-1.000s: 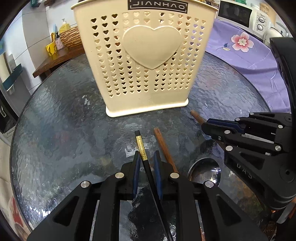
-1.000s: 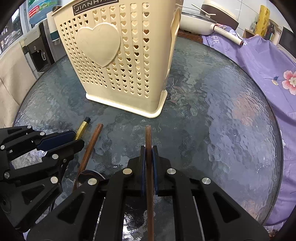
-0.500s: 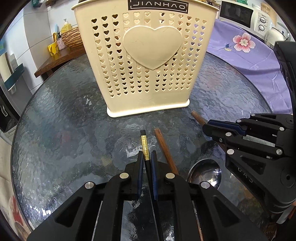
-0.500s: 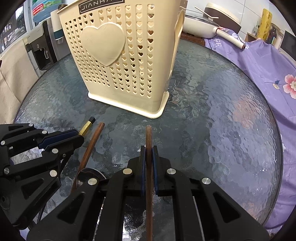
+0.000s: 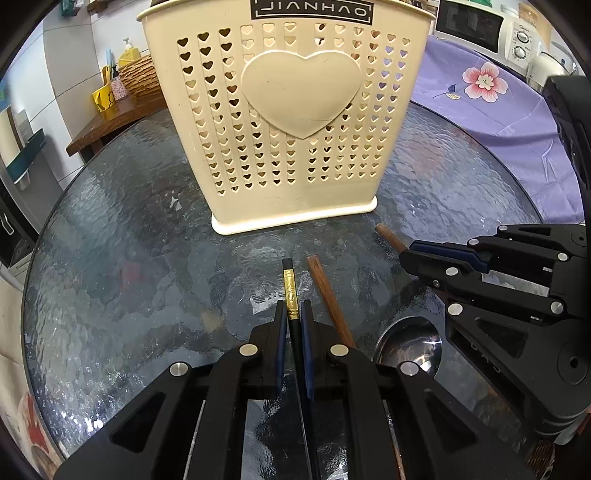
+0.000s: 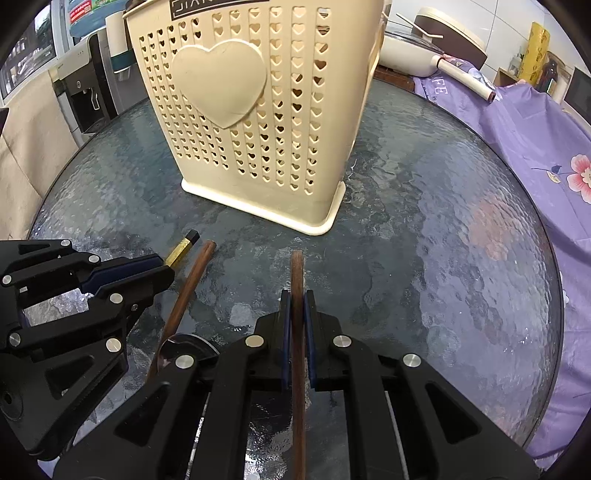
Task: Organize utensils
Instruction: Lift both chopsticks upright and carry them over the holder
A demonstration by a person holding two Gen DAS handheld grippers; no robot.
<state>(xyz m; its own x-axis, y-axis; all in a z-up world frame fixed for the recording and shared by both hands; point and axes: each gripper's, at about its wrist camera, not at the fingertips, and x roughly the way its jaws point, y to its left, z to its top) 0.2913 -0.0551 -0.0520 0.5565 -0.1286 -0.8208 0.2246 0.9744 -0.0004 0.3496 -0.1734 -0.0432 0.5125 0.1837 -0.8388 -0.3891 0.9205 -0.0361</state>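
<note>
A cream utensil holder with heart-shaped holes stands on the round glass table. My left gripper is shut on a black chopstick with a gold band, its end poking out past the pads. My right gripper is shut on a brown wooden chopstick. A second brown chopstick lies loose on the glass between the two grippers. A metal spoon bowl rests beside it.
A purple floral cloth covers the area to the right of the table. A microwave stands behind it. A wooden shelf with a wicker basket is at the back left. A white pan sits behind the holder.
My left gripper's pads closed in onto the black chopstick, which now lies straight between them. The right gripper kept its hold on the brown chopstick. Both views now sit slightly farther from the holder.
</note>
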